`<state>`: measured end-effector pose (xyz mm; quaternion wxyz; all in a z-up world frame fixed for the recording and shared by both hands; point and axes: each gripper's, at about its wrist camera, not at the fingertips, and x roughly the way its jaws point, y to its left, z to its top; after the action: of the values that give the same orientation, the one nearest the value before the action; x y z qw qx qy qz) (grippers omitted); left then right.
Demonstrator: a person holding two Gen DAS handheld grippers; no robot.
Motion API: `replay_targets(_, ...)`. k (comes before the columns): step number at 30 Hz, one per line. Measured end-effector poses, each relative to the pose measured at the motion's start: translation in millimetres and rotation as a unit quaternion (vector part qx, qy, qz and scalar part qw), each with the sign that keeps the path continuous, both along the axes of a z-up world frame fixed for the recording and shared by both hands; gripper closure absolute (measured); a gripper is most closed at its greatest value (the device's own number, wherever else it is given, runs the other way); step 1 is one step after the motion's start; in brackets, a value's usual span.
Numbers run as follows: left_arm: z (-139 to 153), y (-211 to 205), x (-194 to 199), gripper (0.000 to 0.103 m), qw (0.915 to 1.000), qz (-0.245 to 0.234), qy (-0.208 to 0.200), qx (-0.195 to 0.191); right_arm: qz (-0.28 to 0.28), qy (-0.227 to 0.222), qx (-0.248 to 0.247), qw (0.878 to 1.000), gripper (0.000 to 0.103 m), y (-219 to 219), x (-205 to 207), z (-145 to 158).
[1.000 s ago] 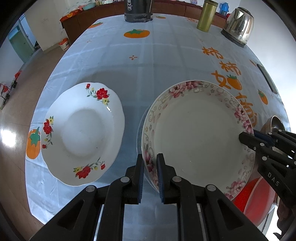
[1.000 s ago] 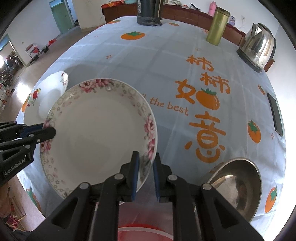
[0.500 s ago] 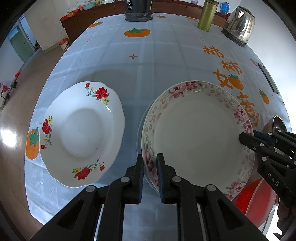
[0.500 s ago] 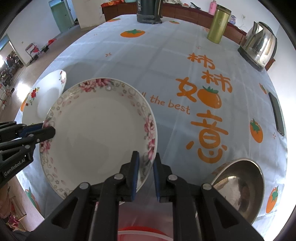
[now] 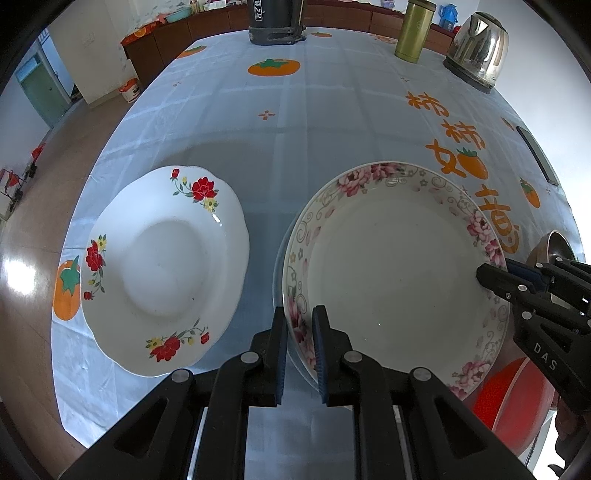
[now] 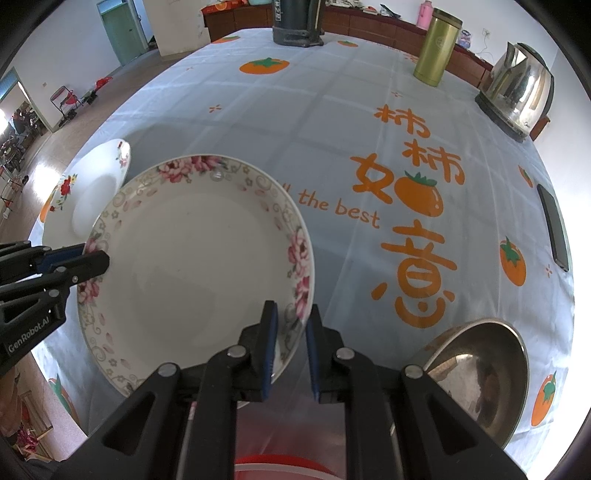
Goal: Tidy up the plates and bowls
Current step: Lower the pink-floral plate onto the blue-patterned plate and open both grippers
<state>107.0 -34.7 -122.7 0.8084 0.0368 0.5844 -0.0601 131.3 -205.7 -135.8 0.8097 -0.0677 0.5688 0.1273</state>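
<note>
A white plate with a pink flower border [image 5: 399, 266] is held at two sides over the table. My left gripper [image 5: 299, 330] is shut on its near-left rim. My right gripper [image 6: 291, 314] is shut on its near-right rim [image 6: 299, 291], and also shows at the right edge of the left wrist view as the right gripper [image 5: 495, 275]. A translucent rim peeks out under the plate's left edge. A white scalloped plate with red flowers [image 5: 166, 266] lies flat on the cloth to the left. A steel bowl [image 6: 476, 373] and a red bowl [image 5: 517, 402] sit near the front right.
The table wears a pale blue cloth [image 5: 332, 122] with orange persimmon prints. At the far side stand a black appliance [image 5: 275, 22], a gold canister [image 5: 413, 33] and a steel kettle [image 5: 476, 48]. A dark phone [image 6: 554, 225] lies near the right edge.
</note>
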Motion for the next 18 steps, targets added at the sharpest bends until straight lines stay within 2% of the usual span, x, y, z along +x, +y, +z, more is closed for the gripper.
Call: replay_targets(18,0.4,0.3,0.2,0.088,0.9999,0.004,-0.013,0.010,0.005,0.003,0.001,1.000,0.087,0.9,4.3,-5.6)
